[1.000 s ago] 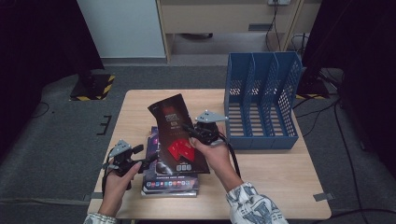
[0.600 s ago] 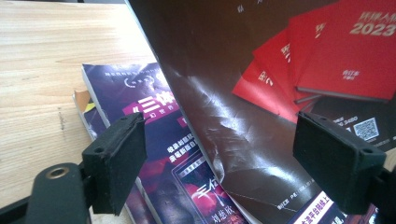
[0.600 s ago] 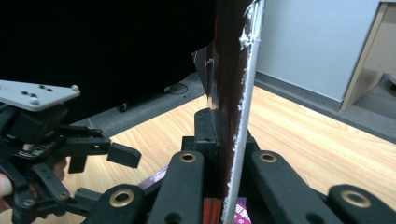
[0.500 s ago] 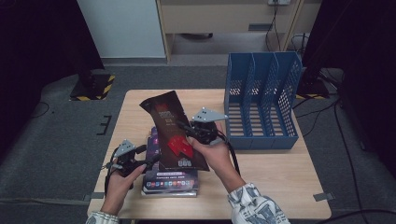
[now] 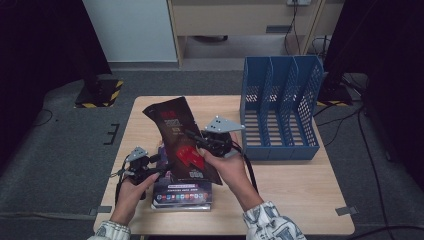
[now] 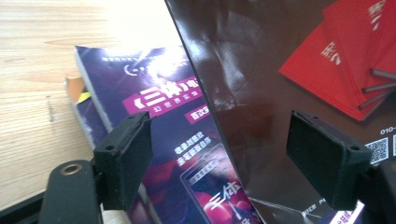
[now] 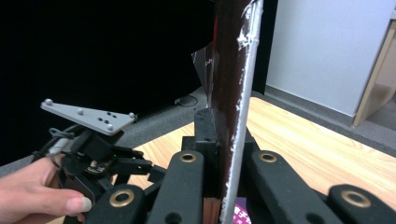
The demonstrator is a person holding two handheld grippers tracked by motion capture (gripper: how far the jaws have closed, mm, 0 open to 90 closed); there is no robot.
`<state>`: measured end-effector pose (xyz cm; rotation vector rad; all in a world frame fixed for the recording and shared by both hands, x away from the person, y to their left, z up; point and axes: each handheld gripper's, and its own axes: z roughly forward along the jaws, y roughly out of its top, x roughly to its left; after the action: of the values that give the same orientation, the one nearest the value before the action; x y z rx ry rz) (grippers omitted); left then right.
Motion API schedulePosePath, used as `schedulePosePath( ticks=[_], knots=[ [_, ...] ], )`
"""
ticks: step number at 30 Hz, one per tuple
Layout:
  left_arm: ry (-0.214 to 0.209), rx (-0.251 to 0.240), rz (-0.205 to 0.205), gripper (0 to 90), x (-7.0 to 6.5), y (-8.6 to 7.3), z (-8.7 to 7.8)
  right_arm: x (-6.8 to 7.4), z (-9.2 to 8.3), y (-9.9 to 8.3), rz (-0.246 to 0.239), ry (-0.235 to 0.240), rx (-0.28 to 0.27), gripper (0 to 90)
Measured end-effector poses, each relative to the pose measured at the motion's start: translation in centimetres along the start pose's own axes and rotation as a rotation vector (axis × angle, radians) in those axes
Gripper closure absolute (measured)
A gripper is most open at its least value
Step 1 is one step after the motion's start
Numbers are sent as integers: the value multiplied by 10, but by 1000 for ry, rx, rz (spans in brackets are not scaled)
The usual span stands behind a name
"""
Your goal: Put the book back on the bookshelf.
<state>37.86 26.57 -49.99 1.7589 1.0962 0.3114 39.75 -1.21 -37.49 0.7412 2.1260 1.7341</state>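
right gripper (image 5: pixel 196 146): clenched on the dark booklet (image 5: pixel 177 125), holds it tilted above the counter (image 5: pixel 280 180) | left gripper (image 5: pixel 161 165): released, jaws just closing a little around the booklet's lower edge, pads apart from it | purple book stack (image 5: pixel 182 192): lies under the booklet | blue file rack (image 5: pixel 280 107): to the right

The dark brown magazine (image 5: pixel 182 142) I'm holding has a glossy cover printed with red booklets and a code square at its lower edge. It stands lifted and tilted at the centre of the high view, top corner leaning toward the upper left, its worn white spine (image 7: pixel 240 107) upright in the right gripper view. Beneath it, low in the frame, a purple magazine (image 5: pixel 182 192) lies flat on what looks like another.
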Motion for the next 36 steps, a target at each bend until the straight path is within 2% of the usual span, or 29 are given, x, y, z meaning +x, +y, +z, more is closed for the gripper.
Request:
schedulePosePath(
  ticks=[4,9,15,20,23,27,31,34,36],
  knots=[
    [-24,28,30,219,-3,0,5,-1,0,2,-4,9,-5,866],
    [-45,39,13,207,-3,0,7,-2,0,2,14,19,-19,867],
    [-77,28,5,235,-1,0,9,0,-3,7,22,38,-41,867],
    [-102,31,57,187,-6,2,13,2,-2,12,12,60,-43,867],
    [-120,5,41,165,-7,4,13,5,-3,13,2,72,-43,868],
    [-136,3,26,165,-4,3,16,5,-5,12,3,79,-44,867],
    [-169,-9,3,191,-1,3,18,3,-4,12,4,82,-38,868],
    [-197,-21,-11,254,1,3,18,2,-3,11,4,89,-33,868],
    [-204,-21,-3,323,1,3,18,2,-2,10,2,91,-31,867]
  ],
)
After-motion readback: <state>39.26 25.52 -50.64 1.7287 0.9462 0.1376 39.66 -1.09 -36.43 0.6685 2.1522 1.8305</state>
